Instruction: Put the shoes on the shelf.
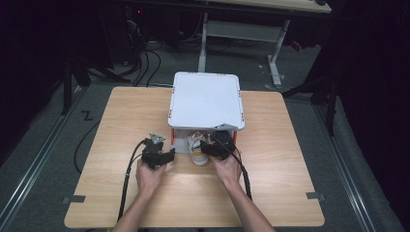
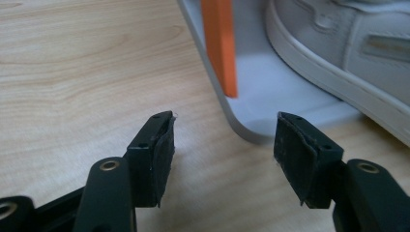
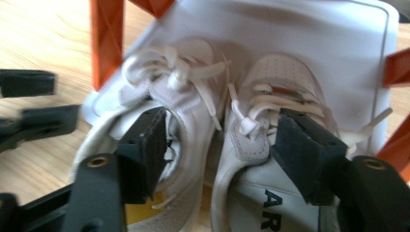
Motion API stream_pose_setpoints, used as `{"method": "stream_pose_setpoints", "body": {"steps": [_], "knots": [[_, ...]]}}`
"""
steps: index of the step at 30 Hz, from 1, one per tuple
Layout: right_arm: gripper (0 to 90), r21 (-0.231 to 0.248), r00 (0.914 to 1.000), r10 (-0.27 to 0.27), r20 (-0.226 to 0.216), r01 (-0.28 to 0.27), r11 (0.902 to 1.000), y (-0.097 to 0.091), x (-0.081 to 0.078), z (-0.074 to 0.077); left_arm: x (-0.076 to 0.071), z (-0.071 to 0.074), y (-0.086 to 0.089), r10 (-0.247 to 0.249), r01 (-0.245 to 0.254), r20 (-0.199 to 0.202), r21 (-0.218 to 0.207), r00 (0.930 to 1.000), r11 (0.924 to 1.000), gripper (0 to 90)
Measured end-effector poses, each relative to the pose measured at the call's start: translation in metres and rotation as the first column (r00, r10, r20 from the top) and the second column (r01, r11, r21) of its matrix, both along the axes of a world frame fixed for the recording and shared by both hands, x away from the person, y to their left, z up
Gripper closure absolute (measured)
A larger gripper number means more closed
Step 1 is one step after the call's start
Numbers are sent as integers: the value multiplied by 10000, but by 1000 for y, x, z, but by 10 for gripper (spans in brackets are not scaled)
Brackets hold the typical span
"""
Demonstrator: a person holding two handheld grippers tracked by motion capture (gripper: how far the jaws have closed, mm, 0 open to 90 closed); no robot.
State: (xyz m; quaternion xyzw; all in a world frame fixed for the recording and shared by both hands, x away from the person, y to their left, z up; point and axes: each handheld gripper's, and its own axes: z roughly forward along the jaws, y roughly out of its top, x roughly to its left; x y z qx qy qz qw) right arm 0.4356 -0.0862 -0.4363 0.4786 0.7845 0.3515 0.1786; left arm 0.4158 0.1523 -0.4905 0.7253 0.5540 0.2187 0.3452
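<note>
Between the right gripper's point(image 3: 217, 145) spread jaws lie 2 white shoes point(image 3: 193, 116), toes pointing away under the shelf point(image 1: 205, 99); left gripper point(image 2: 225, 145) gapes empty.

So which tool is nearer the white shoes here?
Right. The right tool is open directly over the pair of white shoes, one jaw inside a shoe's opening. The left tool is open beside the rack's corner, off to the shoes' side.

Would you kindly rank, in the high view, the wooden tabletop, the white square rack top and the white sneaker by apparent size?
1. Wooden tabletop, largest.
2. White square rack top.
3. White sneaker, smallest, partly hidden under the rack.
</note>
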Motion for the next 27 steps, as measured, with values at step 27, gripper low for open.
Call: {"method": "stream_pose_setpoints", "body": {"steps": [27], "knots": [[296, 1663, 9943, -745, 762, 610, 9842, -48, -84, -29, 38, 4, 1, 168, -132, 381, -916, 9991, 9957, 561]]}}
